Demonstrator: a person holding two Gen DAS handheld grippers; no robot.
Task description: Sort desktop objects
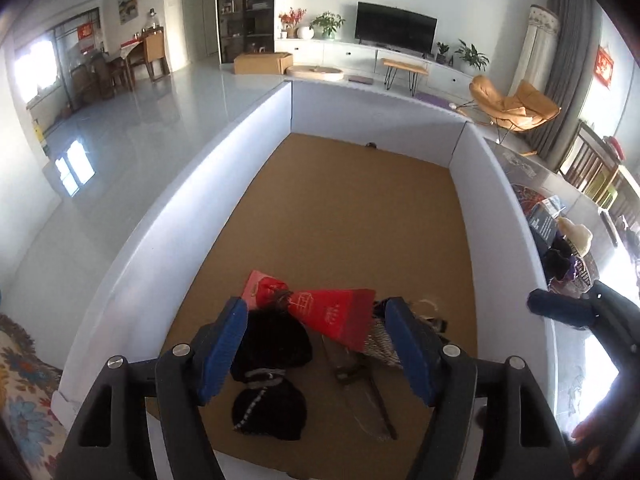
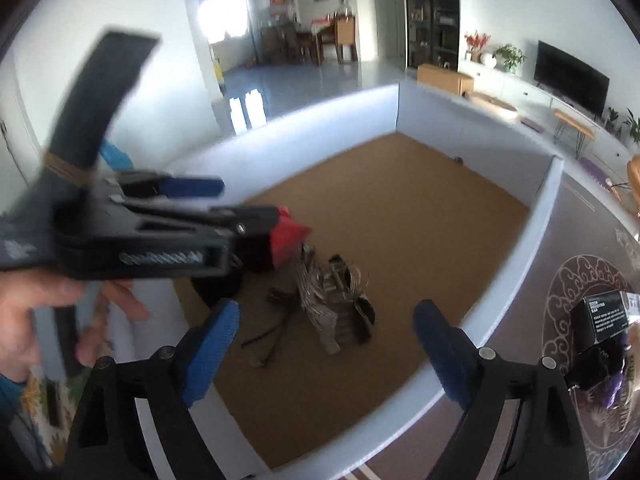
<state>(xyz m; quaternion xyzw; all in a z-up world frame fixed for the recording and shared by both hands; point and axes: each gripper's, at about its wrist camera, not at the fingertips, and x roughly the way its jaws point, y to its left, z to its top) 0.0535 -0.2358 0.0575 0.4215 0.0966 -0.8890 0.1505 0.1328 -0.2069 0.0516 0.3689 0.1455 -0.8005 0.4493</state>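
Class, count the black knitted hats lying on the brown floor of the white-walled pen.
2. One black hat lies beside the red box; the other black hat lies just nearer the camera, touching it. More may hide under the pile.

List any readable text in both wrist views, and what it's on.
None reads for certain.
Red box: pale printed emblem and characters, blurred.
Black box outside the pen: white heading and small lines, too small.
Red wall hanging: pale sign, illegible.
Left gripper side: embossed marking, blurred.
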